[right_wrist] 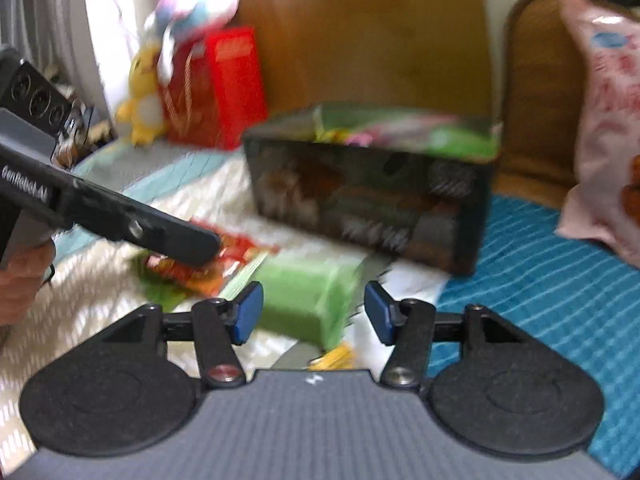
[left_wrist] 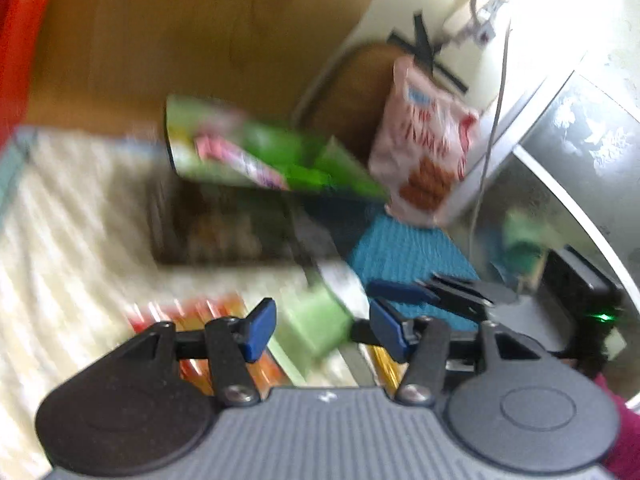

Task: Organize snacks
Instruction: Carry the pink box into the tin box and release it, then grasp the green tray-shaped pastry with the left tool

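Both views are motion-blurred. My left gripper (left_wrist: 324, 330) is open over a pale green box (left_wrist: 316, 328) that lies on the cream bedspread; its pads stand clear of the box. An orange-red snack packet (left_wrist: 224, 320) lies under its left finger. My right gripper (right_wrist: 314, 312) is open too, with the same green box (right_wrist: 308, 300) just beyond its fingertips. A dark cardboard box (right_wrist: 372, 196) behind holds a green snack bag (left_wrist: 248, 152). A pink snack bag (left_wrist: 424, 148) leans upright to the right. In the right wrist view the left gripper (right_wrist: 196, 244) reaches in over the orange-red packet (right_wrist: 208, 268).
A blue striped mat (right_wrist: 560, 300) covers the right side. A red gift bag (right_wrist: 216, 88) and a yellow plush toy (right_wrist: 144, 92) stand at the back left against a wooden headboard (right_wrist: 360, 40). A yellow wrapper (right_wrist: 336, 358) lies near my right gripper.
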### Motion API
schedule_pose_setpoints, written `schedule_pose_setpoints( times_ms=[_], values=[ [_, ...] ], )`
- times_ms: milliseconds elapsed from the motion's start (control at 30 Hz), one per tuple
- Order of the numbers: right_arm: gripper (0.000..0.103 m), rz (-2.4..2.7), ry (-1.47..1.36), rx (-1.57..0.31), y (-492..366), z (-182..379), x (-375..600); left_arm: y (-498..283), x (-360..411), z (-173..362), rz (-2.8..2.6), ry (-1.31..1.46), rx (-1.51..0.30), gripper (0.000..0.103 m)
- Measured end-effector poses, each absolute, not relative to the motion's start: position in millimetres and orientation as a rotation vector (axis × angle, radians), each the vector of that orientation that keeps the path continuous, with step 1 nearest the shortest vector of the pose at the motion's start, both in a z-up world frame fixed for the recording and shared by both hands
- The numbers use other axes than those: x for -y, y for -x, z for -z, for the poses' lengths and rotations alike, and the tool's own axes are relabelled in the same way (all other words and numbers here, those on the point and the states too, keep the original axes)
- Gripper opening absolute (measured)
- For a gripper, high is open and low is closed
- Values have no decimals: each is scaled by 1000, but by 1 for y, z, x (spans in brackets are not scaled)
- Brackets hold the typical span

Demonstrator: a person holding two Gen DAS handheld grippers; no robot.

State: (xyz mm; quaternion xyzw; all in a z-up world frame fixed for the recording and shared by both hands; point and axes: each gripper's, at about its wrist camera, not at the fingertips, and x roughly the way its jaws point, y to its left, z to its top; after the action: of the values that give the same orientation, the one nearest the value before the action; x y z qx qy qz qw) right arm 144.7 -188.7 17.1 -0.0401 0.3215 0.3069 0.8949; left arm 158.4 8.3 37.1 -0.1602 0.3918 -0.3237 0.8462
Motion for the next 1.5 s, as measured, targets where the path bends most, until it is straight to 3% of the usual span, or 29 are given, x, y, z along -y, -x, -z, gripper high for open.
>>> schedule_pose_setpoints(
  times_ms=[233, 567, 733, 767, 867, 967, 1200, 1267, 1500],
  values=[
    [57, -688, 171, -654, -96, -20, 167, -150, 4, -17, 630, 341, -920, 51],
    [57, -1033, 124, -701, 1, -16, 169, -49, -25, -14, 770, 239, -934, 51],
    [58, -1009, 174, -686, 7, -17, 168, -4, -39, -13, 810, 218, -918, 65],
    [58, -991, 164, -677, 4, -19, 170, -2, -46, -14, 793, 235, -910, 70],
    [60, -901, 137, -623, -6, -25, 178, -14, -68, -19, 741, 350, -887, 72],
    [75, -801, 130, -578, -20, -23, 180, -31, -77, -21, 696, 436, -878, 72],
    [76, -770, 190, -596, -37, -8, 163, -66, -56, -15, 675, 442, -911, 72],
    [75, -778, 214, -597, -37, -5, 158, -72, -48, -11, 675, 422, -927, 72],
    [49, -782, 242, -560, -23, -9, 156, -70, -40, -5, 708, 404, -932, 56]
  ],
)
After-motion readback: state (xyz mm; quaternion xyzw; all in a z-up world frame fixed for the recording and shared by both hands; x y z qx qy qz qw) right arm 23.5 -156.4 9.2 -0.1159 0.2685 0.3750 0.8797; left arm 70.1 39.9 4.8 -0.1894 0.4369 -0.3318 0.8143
